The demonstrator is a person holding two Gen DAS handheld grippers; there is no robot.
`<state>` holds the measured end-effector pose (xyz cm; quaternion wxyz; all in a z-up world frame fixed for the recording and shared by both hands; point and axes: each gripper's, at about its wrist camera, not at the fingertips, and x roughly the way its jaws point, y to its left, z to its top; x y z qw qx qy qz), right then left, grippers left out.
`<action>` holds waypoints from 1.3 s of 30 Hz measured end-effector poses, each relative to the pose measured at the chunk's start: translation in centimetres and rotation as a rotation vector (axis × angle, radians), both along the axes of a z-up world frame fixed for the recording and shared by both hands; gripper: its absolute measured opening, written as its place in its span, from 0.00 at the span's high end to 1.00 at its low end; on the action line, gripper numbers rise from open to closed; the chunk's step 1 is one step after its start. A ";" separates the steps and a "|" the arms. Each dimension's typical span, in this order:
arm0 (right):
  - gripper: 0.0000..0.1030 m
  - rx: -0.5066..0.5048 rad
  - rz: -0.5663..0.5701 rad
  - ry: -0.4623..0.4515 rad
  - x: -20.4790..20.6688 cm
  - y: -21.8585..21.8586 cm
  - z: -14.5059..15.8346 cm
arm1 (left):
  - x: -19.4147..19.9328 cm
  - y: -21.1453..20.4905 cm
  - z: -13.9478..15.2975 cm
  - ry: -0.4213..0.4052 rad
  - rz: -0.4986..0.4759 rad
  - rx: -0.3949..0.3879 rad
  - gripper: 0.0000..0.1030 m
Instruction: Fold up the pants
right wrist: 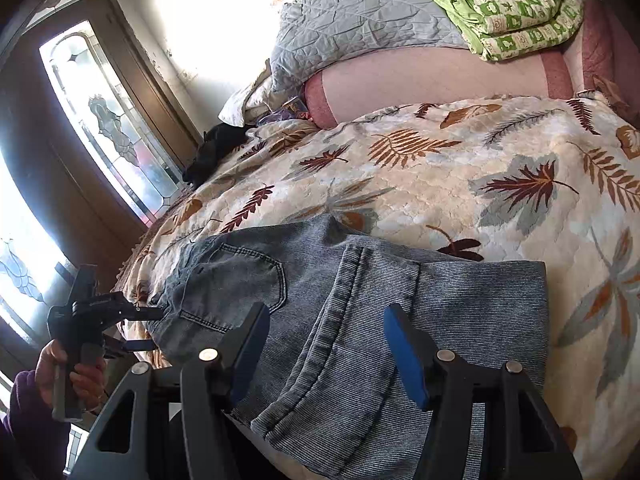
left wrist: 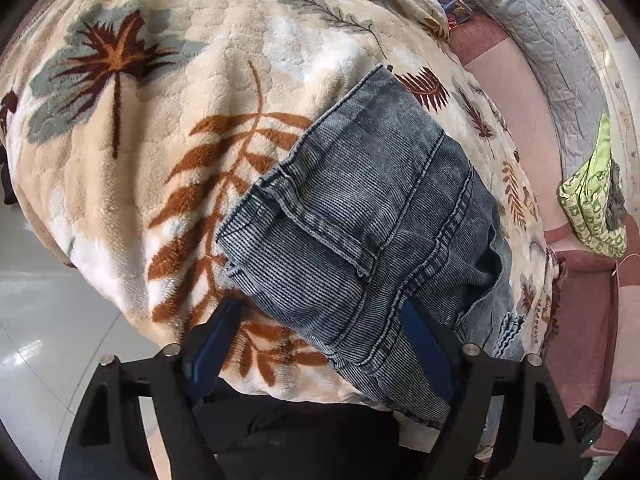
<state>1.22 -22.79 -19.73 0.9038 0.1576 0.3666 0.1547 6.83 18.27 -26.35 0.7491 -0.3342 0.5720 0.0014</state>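
Note:
Grey-blue ribbed denim pants (left wrist: 360, 216) lie folded on a leaf-patterned blanket (left wrist: 160, 140), leg ends doubled over the seat. In the right wrist view the pants (right wrist: 360, 300) show a back pocket at the left and a hemmed leg end on top. My left gripper (left wrist: 320, 344) is open, its blue pads either side of the pants' near edge; it also shows in the right wrist view (right wrist: 148, 330) at the waistband end, held by a hand. My right gripper (right wrist: 324, 348) is open, its pads astride the folded leg near the bed's front edge.
The blanket (right wrist: 480, 184) covers a bed. Behind it lie a pink sheet (right wrist: 432, 80), a grey quilted pillow (right wrist: 360, 28) and a folded green quilt (right wrist: 516, 16). A glass-panelled door (right wrist: 100, 120) stands at the left. Tiled floor (left wrist: 48, 320) lies below the bed edge.

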 end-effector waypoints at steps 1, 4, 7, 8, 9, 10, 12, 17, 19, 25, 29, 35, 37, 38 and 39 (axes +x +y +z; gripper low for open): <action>0.39 0.000 0.001 -0.001 0.0 0.0 0.0 | 0.0 0.0 0.0 -0.001 0.002 -0.003 0.21; 0.39 0.000 0.001 -0.001 0.1 0.0 0.0 | -0.1 0.3 0.2 -0.019 0.005 -0.003 0.27; 0.39 -0.006 0.006 0.000 0.1 0.1 0.0 | 0.0 0.7 0.6 -0.031 0.018 -0.013 0.30; 0.39 -0.009 0.007 -0.001 0.1 0.1 0.0 | 0.1 0.7 0.5 -0.027 0.020 -0.014 0.30; 0.39 -0.010 0.008 -0.003 0.0 0.1 0.0 | 0.2 0.7 0.3 -0.023 0.022 -0.013 0.30; 0.39 -0.011 0.008 -0.005 0.0 0.1 0.0 | 0.2 0.7 0.1 -0.019 0.025 -0.014 0.30; 0.39 -0.010 0.007 -0.007 0.0 0.1 0.0 | 0.4 0.8 0.0 -0.021 0.039 -0.019 0.30; 0.39 -0.014 0.002 -0.008 -0.1 -0.1 0.0 | 0.5 0.8 0.2 -0.053 0.056 -0.001 0.35; 0.39 -0.011 -0.002 -0.010 -0.1 -0.2 0.1 | 0.5 0.7 0.2 -0.057 0.061 0.034 0.45; 0.39 -0.009 -0.018 -0.005 -0.1 -0.9 0.0 | 0.2 0.9 0.5 -0.096 0.070 0.036 0.62; 0.39 -0.007 -0.038 -0.003 -0.1 -1.6 -0.1 | 0.0 0.1 1.4 -0.136 0.057 0.065 0.78; 0.39 0.009 -0.106 0.000 -0.2 -3.7 -0.2 | -0.3 -1.7 4.3 -0.217 0.015 0.171 0.84; 0.39 0.019 -0.127 -0.001 -0.4 -4.5 -0.1 | -0.5 -2.6 5.5 -0.247 -0.007 0.211 0.84; 0.39 0.024 -0.139 -0.002 -0.5 -4.9 -0.1 | -0.7 -3.2 6.4 -0.268 -0.023 0.236 0.84; 0.39 0.030 -0.151 -0.002 -0.6 -5.3 0.0 | -0.8 -3.8 7.2 -0.290 -0.038 0.257 0.84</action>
